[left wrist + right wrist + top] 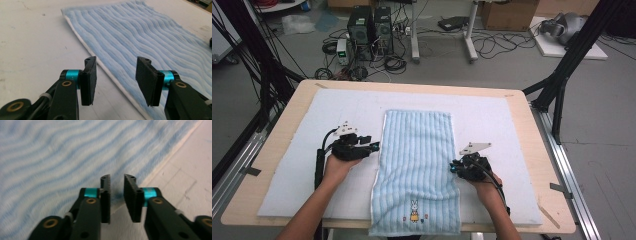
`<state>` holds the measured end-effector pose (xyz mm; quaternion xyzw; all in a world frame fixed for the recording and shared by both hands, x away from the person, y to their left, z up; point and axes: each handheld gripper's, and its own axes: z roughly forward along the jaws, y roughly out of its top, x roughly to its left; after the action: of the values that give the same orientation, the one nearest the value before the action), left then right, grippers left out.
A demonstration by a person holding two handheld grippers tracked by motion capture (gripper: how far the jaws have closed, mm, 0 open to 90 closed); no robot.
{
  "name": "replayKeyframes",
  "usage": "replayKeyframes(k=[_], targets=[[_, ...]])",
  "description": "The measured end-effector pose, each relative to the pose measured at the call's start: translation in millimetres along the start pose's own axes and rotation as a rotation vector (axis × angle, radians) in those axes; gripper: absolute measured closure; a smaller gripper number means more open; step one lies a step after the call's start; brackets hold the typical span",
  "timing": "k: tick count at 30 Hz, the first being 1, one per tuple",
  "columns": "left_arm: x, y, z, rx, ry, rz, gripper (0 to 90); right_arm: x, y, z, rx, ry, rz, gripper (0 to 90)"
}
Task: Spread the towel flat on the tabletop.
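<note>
A striped towel lies lengthwise away from the person; the left gripper and right gripper flank its long edges, jaws apart, gripping nothing.

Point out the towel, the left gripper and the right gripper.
towel [417,150]: high view, on the middle of its blue striped cloth.
left gripper [116,76]: left gripper view, midway between its open fingertips.
right gripper [117,195]: right gripper view, midway between its narrowly parted fingertips.
</note>
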<state>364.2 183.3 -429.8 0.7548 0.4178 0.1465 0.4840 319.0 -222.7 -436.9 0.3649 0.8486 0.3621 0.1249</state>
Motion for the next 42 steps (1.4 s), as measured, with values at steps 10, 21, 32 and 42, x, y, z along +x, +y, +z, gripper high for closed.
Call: replayKeyframes(k=[10,21,32,42], targets=[[39.5,30.3,52.9,0.021,0.101,-0.088,51.4,-10.6,2.7,-4.8,-0.124,-0.003,0.04,57.6],[39.6,47.3,109.6,0.114,0.146,0.034,55.6,-12.9,-1.3,-10.6,-0.146,-0.019,0.063,47.5],[61.1,64.2,121.3,0.095,0.233,0.012,86.9,-10.8,-0.4,-12.3,-0.163,-0.024,0.061,47.4],[65.2,59.9,104.7,0.091,0.175,-0.076,48.3,-39.1,22.0,2.1,-0.183,-0.081,0.105,46.6]])
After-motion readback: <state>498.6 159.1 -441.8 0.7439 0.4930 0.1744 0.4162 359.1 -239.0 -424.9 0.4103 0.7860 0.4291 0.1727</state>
